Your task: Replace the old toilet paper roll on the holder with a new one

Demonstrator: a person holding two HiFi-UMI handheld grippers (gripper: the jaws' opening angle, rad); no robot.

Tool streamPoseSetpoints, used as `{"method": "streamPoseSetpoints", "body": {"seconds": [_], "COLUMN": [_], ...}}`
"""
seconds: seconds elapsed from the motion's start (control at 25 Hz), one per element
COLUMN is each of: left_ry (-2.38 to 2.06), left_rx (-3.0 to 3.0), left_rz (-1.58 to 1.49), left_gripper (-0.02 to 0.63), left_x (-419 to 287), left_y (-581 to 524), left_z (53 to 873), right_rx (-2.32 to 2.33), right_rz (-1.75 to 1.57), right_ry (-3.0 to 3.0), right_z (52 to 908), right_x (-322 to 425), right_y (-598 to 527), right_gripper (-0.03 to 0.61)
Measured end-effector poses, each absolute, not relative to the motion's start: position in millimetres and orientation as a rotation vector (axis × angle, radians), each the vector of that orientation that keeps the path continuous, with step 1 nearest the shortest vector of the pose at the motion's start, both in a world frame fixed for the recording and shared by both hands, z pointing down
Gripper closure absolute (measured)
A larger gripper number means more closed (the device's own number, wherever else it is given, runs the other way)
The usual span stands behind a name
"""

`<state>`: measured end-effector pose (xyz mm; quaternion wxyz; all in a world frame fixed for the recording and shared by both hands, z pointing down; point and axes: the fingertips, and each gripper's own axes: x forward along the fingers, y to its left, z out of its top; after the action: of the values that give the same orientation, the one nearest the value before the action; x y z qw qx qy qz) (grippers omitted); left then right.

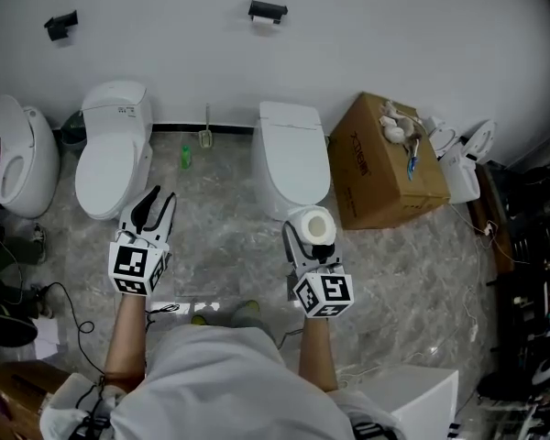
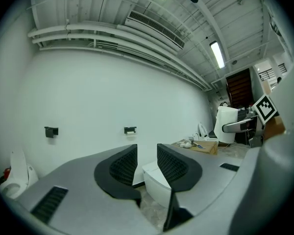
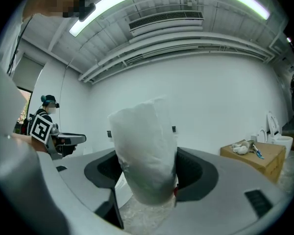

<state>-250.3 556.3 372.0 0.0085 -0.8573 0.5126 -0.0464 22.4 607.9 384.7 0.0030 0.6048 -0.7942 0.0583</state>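
Over mid floor, short of far wall: held new roll point(image 1: 315, 225) clamped in right tool point(image 1: 310, 238); left tool point(image 1: 158, 207) apart, nothing btwn. Holder point(image 1: 268, 11) not yet reached; prob. whole swap still left.

White toilet paper roll point(image 1: 313, 225), 3 white toilets point(image 1: 293, 159), white wall point(image 1: 165, 53) — the floor point(image 1: 220, 236) is grey, veined like marble. Brown cardboard box point(image 1: 385, 168), black holder point(image 1: 267, 9), green bottle point(image 1: 185, 158) — marker cube point(image 1: 323, 293) in black-and-white squares.
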Motion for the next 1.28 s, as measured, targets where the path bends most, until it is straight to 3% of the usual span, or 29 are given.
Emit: {"method": "streamPoseSetpoints", "body": {"seconds": [0.96,1.28], "left_ry": [1.644,1.617], "left_rx": [-2.653,-2.642], "left_rz": [-0.218,-0.189], "left_gripper": [0.469,0.463], "left_x": [-158.2,-85.6], "left_y": [310.8,229.4], "left_z": [387.3,378.0], "right_rx": [1.886,1.823], "right_rz": [0.337,0.357], "right_ry": [-2.558,-2.587], "right_z": [413.3,418.0], "right_x": [120.8,168.9], "right_y": [347.0,271.4], "right_gripper": [0.261,0.261]}}
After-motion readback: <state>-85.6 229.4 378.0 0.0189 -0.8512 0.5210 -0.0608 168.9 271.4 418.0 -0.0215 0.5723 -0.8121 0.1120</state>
